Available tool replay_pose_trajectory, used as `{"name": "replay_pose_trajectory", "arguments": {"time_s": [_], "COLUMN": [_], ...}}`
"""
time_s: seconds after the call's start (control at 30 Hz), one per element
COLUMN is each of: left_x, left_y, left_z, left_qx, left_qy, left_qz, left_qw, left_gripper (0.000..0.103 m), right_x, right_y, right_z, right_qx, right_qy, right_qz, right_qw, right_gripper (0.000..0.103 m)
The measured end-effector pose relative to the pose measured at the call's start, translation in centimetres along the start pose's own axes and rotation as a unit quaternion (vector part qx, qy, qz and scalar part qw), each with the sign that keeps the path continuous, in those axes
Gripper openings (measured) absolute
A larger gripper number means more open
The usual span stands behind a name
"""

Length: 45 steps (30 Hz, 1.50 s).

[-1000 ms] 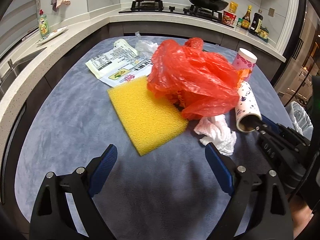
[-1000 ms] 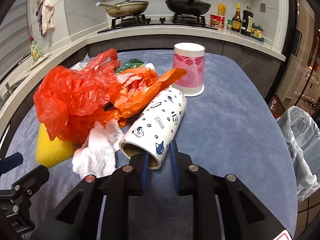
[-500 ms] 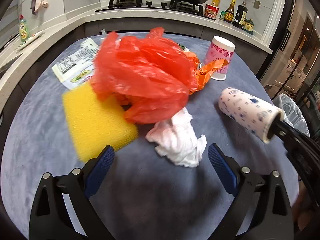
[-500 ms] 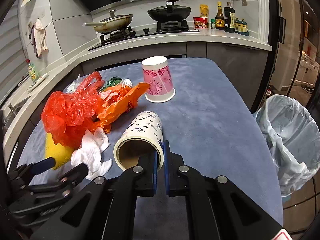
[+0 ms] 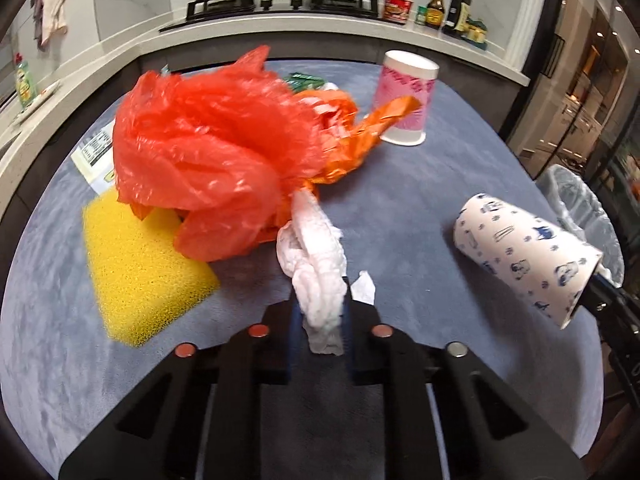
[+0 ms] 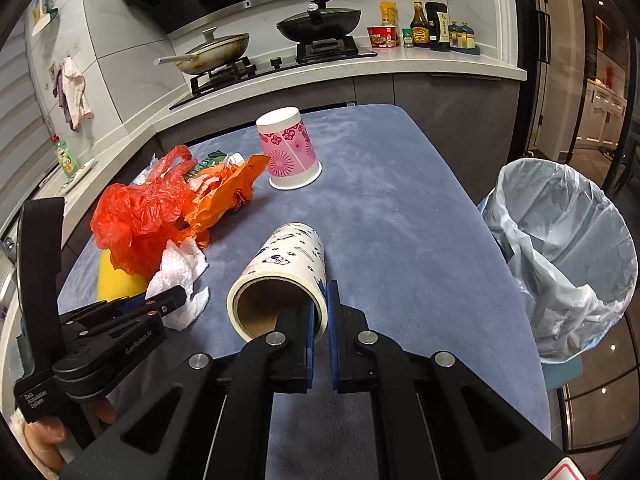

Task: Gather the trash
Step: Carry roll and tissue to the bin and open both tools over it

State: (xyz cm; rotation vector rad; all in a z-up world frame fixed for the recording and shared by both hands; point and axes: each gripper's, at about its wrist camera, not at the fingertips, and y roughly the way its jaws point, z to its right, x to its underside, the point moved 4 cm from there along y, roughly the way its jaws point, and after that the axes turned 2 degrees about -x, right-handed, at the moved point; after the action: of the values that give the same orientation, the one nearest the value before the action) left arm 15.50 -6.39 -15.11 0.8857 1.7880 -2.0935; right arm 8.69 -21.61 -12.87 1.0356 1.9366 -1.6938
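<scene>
Table (image 6: 400,216): a blue-grey cloth covers the top, with a kitchen counter and hob behind it.
Bin (image 6: 568,256): lined with a pale plastic bag, it stands open off the table's right edge.
Red bag (image 5: 208,152): crumpled in a heap at the left of the table, with an orange bag (image 5: 360,132) bunched against its right side.
Yellow sponge (image 5: 140,264): flat on the cloth, partly under the red bag.
Pink cup (image 6: 288,148): upside down near the table's far end, just beside the orange bag.
Printed cup (image 6: 284,276): white with blue animal prints, held on its side above the cloth, mouth towards the right wrist camera.
Right gripper (image 6: 319,320): jaws pressed together, pinching the printed cup's rim.
White tissue (image 5: 316,264): crumpled, next to the red bag.
Left gripper (image 5: 320,320): jaws closing, their pads against the tissue's near end.
</scene>
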Motion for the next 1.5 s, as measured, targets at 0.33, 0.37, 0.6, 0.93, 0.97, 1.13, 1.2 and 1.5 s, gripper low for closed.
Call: {"name": "replay_pose_trajectory", "arguments": {"time_s": [0.33, 0.37, 0.6, 0.93, 0.97, 1.13, 1.2, 1.5], "left_x": [-2.4, -2.9, -6.8, -9.6, -9.6, -9.4, -9.0, -6.5], "left_y": [-5.4, -6.0, -8.9, -7.4, -6.8, -4.0, -2.2, 3.1], "left_z": [3.2, 3.9, 11.7, 25.3, 26.8, 31.6, 33.2, 36.6], "left_qx": [0.045, 0.051, 0.113, 0.202, 0.209, 0.225, 0.222, 0.21], "left_qy": [0.03, 0.038, 0.092, 0.154, 0.158, 0.181, 0.192, 0.223], "left_qz": [0.035, 0.041, 0.073, 0.069, 0.064, 0.045, 0.033, -0.008], "left_qw": [0.9979, 0.9971, 0.9866, 0.9647, 0.9629, 0.9564, 0.9552, 0.9518], "left_gripper": [0.011, 0.011, 0.011, 0.011, 0.011, 0.011, 0.011, 0.012], "right_x": [-1.3, -1.4, -3.0, -4.1, -4.0, -3.5, -3.1, -1.8], "right_y": [-3.8, -4.2, -7.8, -10.2, -10.1, -8.5, -7.4, -3.7], "right_z": [2.1, 2.6, 7.7, 20.7, 21.4, 25.2, 26.0, 27.7], "right_qx": [0.008, 0.01, 0.078, 0.175, 0.177, 0.192, 0.196, 0.205], "right_qy": [0.013, 0.016, 0.02, 0.086, 0.091, 0.114, 0.119, 0.124], "right_qz": [0.043, 0.047, 0.1, 0.104, 0.103, 0.08, 0.068, 0.033], "right_qw": [0.999, 0.999, 0.992, 0.975, 0.974, 0.972, 0.971, 0.97], "right_gripper": [0.006, 0.006, 0.006, 0.006, 0.006, 0.006, 0.006, 0.009]}}
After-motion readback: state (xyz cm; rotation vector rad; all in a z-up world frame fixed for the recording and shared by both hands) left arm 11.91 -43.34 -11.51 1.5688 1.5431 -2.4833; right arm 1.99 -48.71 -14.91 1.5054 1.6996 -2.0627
